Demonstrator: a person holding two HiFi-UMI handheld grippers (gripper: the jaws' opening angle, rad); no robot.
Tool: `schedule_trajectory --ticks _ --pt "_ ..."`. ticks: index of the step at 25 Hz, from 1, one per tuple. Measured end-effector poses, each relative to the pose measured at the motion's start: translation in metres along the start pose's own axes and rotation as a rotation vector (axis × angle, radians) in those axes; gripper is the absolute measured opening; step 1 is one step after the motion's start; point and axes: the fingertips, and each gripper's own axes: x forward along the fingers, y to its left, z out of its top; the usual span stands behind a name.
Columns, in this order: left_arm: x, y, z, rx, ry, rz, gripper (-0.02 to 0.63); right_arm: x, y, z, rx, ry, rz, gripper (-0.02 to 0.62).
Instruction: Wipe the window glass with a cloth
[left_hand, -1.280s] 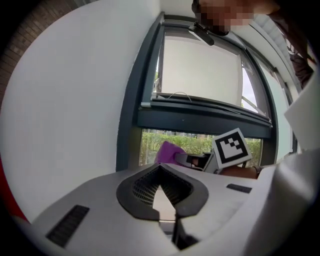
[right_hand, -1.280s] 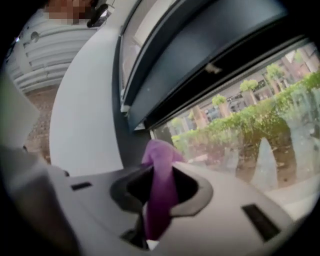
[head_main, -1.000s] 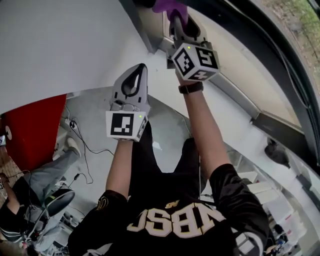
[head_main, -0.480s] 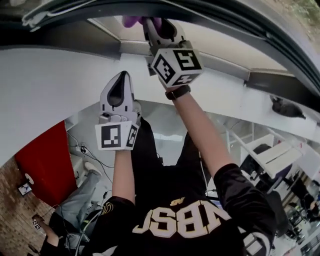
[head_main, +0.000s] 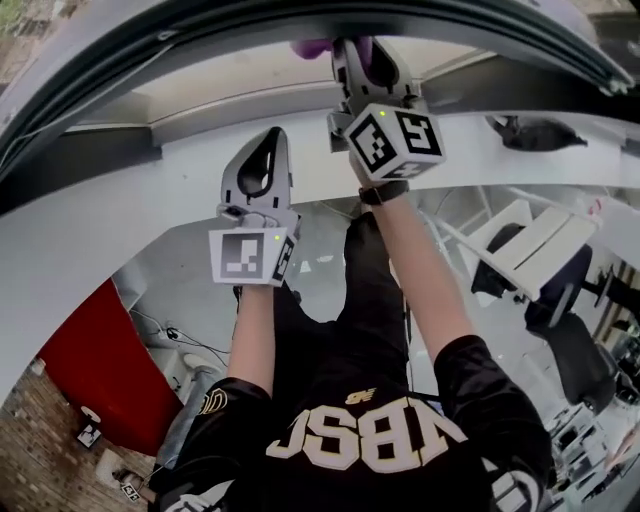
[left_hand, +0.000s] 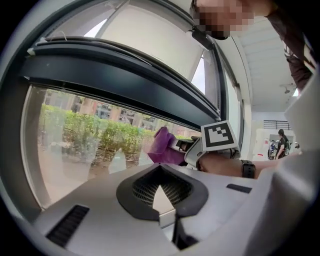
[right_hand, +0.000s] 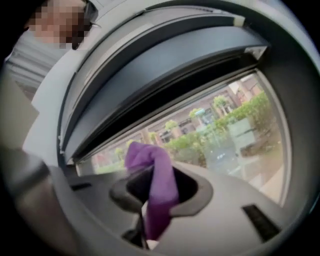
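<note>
Purple cloth (right_hand: 150, 157) sits clamped between the jaws of my right gripper (right_hand: 152, 172), a fold bunched past the tips so that fabric, not plastic, meets the window glass (right_hand: 235, 130). In the right gripper view the wad lies by the glass's lower left part, though I can't tell whether it touches. In the left gripper view my left gripper (left_hand: 160, 170) has its jaws together on nothing and points at the glass. It is held left of the cloth, I judge to stay out of the wiping path. In the head view both arms reach up toward the glass, the right one carrying the cloth nearest it and the left one stopping short, lower and apart.
</note>
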Motion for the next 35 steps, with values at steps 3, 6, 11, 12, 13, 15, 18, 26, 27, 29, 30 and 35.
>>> schedule_trajectory --ticks 3,6,11,12,13,15,18,26,27,29,30,35 --pt "0.023 -0.038 -0.007 -0.011 0.009 -0.072 0.012 -0.028 -0.068 0.027 -0.003 -0.035 -0.155 0.08" --pt "0.04 -0.058 -0.013 -0.029 0.038 -0.117 0.012 -0.052 -0.129 0.046 0.038 -0.065 -0.349 0.08" --pt "0.046 -0.067 -0.003 -0.045 0.018 -0.144 0.012 -0.076 -0.189 0.06 0.116 -0.079 -0.557 0.08" --pt "0.041 -0.065 -0.001 -0.045 0.013 -0.139 0.012 -0.081 -0.192 0.061 0.114 -0.086 -0.566 0.079" --pt "0.035 -0.061 0.001 -0.044 0.012 -0.13 0.012 -0.084 -0.19 0.061 0.114 -0.09 -0.57 0.078" --pt "0.018 -0.045 0.003 -0.029 0.026 -0.097 0.012 -0.083 -0.174 0.053 0.122 -0.083 -0.558 0.08" --pt "-0.015 -0.002 0.019 -0.001 0.01 -0.018 0.012 -0.063 -0.11 0.024 0.137 -0.031 -0.467 0.08" --pt "-0.14 0.152 0.057 0.05 -0.04 0.24 0.012 0.017 0.167 -0.095 -0.027 0.188 0.035 0.08" --pt "-0.158 0.171 0.058 0.047 -0.043 0.268 0.012 0.026 0.202 -0.11 -0.04 0.216 0.102 0.08" --pt "-0.19 0.203 0.057 0.034 -0.049 0.298 0.012 0.045 0.264 -0.139 -0.073 0.272 0.22 0.08" --pt "-0.205 0.216 0.056 0.028 -0.048 0.309 0.012 0.055 0.291 -0.153 -0.097 0.294 0.268 0.08" --pt "-0.258 0.252 0.061 0.044 -0.076 0.416 0.012 0.107 0.39 -0.198 -0.107 0.334 0.429 0.08"
